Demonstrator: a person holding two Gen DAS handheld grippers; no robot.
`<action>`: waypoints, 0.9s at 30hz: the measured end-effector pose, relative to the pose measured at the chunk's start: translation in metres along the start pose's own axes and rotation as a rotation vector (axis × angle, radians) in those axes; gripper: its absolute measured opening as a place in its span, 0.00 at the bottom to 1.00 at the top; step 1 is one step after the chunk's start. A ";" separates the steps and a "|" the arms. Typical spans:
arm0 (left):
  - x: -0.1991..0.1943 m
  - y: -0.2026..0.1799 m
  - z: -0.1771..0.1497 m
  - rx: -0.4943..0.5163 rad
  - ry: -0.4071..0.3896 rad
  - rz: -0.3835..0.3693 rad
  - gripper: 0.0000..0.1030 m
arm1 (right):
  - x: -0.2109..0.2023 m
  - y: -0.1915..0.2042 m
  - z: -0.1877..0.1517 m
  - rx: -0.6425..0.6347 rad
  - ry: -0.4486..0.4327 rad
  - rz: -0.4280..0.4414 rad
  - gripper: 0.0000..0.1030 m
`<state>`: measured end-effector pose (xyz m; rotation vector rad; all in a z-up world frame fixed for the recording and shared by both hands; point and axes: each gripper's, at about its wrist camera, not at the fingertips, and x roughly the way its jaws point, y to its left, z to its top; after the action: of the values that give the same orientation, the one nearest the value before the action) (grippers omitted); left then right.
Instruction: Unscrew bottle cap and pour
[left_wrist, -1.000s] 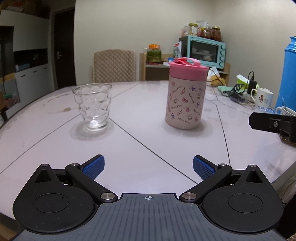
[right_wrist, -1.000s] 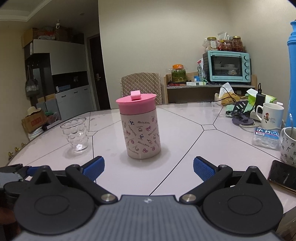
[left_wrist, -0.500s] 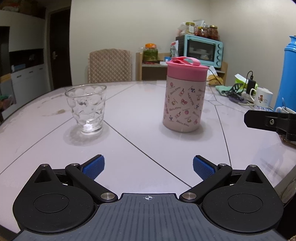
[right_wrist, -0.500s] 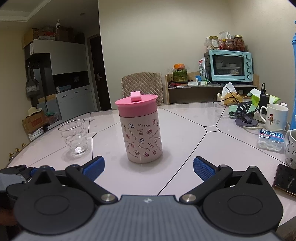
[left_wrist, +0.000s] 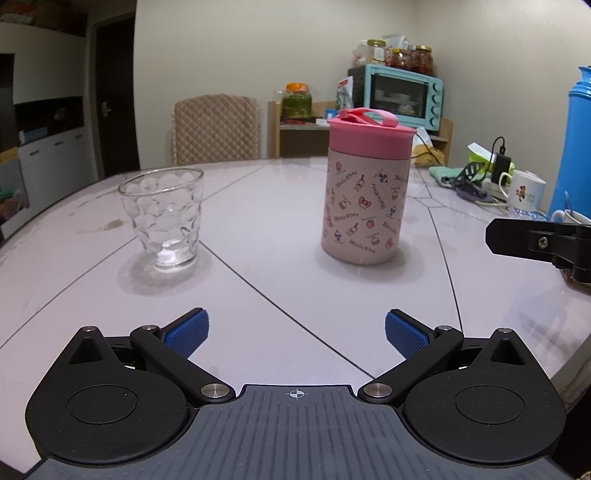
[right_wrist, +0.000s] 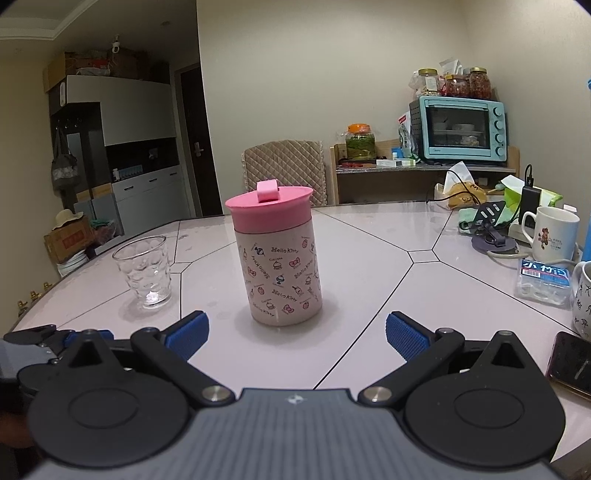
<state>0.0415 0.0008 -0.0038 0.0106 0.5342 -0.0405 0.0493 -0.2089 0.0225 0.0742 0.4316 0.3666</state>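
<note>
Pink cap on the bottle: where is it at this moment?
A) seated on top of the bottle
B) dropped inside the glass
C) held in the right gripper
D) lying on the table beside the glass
A: the pink cap sits on the upright bottle, and both the left gripper and right gripper are open and holding nothing.

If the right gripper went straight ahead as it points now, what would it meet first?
Probably the bottle: it stands almost dead ahead between the open fingers of the right gripper, slightly left of centre. The glass sits well off to the left.
</note>
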 end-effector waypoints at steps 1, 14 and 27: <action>0.000 0.000 0.000 0.002 0.000 -0.001 1.00 | 0.000 0.000 0.000 0.000 0.001 -0.001 1.00; 0.007 -0.003 0.005 0.014 -0.003 -0.005 1.00 | 0.006 0.000 0.003 -0.021 0.036 -0.008 1.00; 0.014 0.000 0.007 0.012 -0.001 -0.004 1.00 | 0.013 0.000 0.005 -0.026 0.052 -0.016 1.00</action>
<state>0.0571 0.0001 -0.0043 0.0214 0.5326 -0.0476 0.0623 -0.2041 0.0218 0.0355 0.4786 0.3590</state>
